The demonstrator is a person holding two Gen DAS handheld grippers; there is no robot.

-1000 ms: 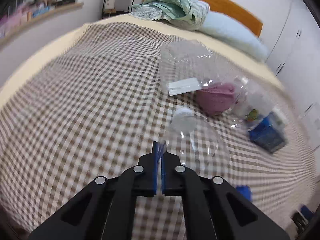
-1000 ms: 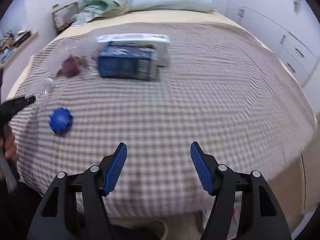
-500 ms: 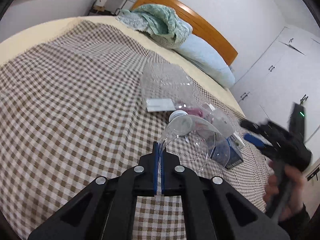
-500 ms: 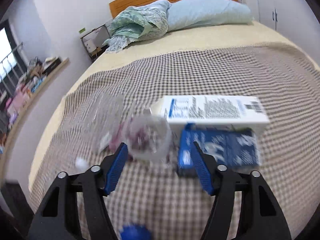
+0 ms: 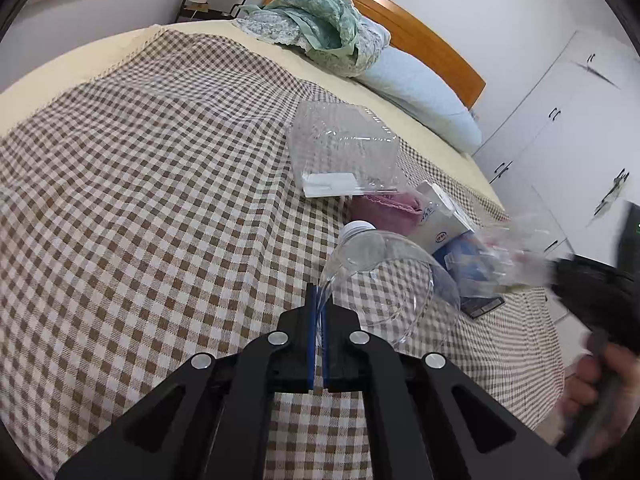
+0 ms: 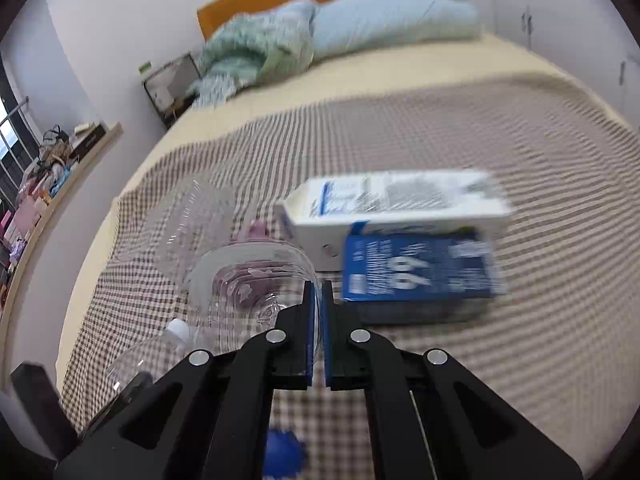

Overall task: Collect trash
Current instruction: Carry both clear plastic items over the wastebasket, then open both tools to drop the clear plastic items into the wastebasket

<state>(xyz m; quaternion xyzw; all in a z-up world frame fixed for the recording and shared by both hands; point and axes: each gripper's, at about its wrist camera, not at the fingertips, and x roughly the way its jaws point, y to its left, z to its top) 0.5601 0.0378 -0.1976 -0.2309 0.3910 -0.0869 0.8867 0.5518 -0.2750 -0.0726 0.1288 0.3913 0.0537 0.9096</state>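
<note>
Both grippers clamped shut. Left gripper (image 5: 319, 308) pinching cut rim of clear plastic bottle top half with white cap (image 5: 380, 268), right gripper (image 6: 317, 304) pinching rim of clear plastic cup (image 6: 252, 280). On checked brown bedspread (image 5: 140, 184): one clear clamshell box (image 5: 340, 148), one white carton (image 6: 396, 208), one blue carton (image 6: 416, 268).

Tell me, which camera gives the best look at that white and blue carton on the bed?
The right wrist view: the carton lies broadside, both its white and blue faces visible, though motion-blurred. In the left wrist view only one white corner of the carton shows, behind the clear bottle that the left gripper pinches.
</note>
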